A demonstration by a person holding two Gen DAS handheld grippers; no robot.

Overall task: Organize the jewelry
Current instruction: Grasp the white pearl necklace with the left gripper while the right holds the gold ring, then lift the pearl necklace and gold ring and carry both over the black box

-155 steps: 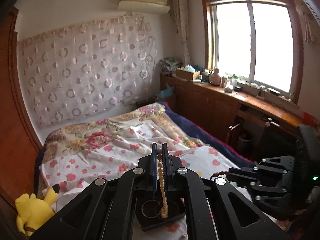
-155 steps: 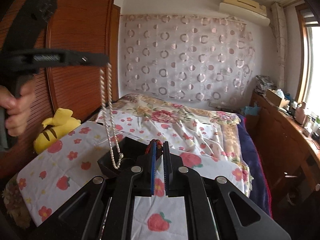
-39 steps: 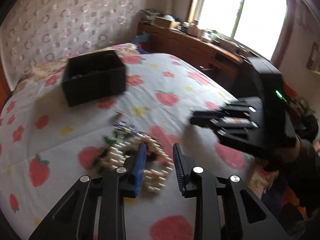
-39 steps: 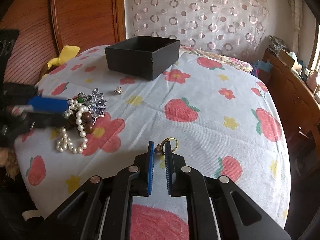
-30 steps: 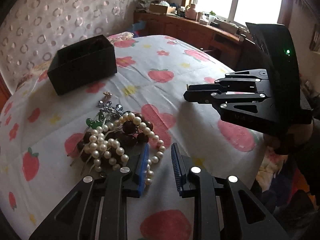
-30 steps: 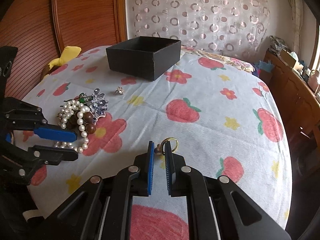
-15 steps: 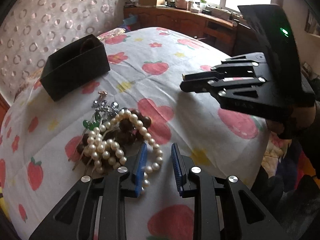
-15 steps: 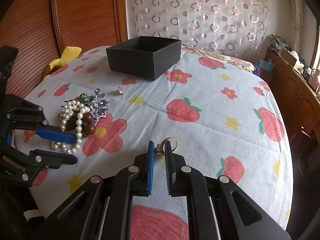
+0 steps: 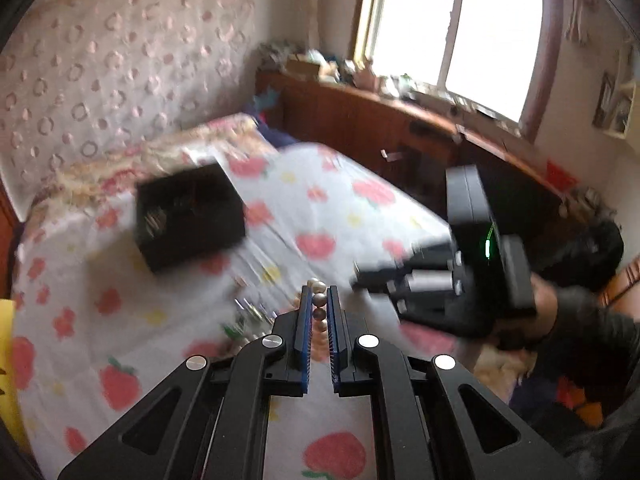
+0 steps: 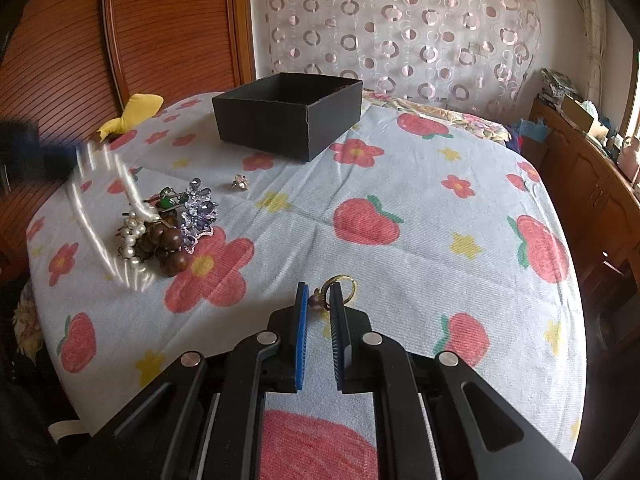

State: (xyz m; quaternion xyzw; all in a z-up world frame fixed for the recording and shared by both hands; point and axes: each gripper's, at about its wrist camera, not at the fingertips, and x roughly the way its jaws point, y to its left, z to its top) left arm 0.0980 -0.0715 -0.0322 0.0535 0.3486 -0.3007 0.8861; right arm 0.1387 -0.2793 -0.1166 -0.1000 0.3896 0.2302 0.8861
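Note:
My left gripper (image 9: 319, 295) is shut on a pearl necklace (image 9: 319, 300) and holds it above the cloth; in the right wrist view the strand (image 10: 102, 220) is a blur hanging from that gripper (image 10: 48, 160). A black box (image 10: 286, 114) stands at the back of the cloth, also in the left wrist view (image 9: 188, 220). A pile of brown beads, pearls and a purple brooch (image 10: 168, 228) lies at the left. My right gripper (image 10: 319, 298) is nearly shut around a gold ring (image 10: 340, 286) on the cloth.
A small earring (image 10: 240, 183) lies between the pile and the box. A yellow plush toy (image 10: 132, 114) sits at the far left edge. The strawberry-print cloth (image 10: 440, 220) covers the surface. A wooden cabinet (image 10: 580, 168) runs along the right.
My left gripper has shut on the pearl necklace and lifted it off the pile, swinging upward. The right gripper has stayed by the gold ring.

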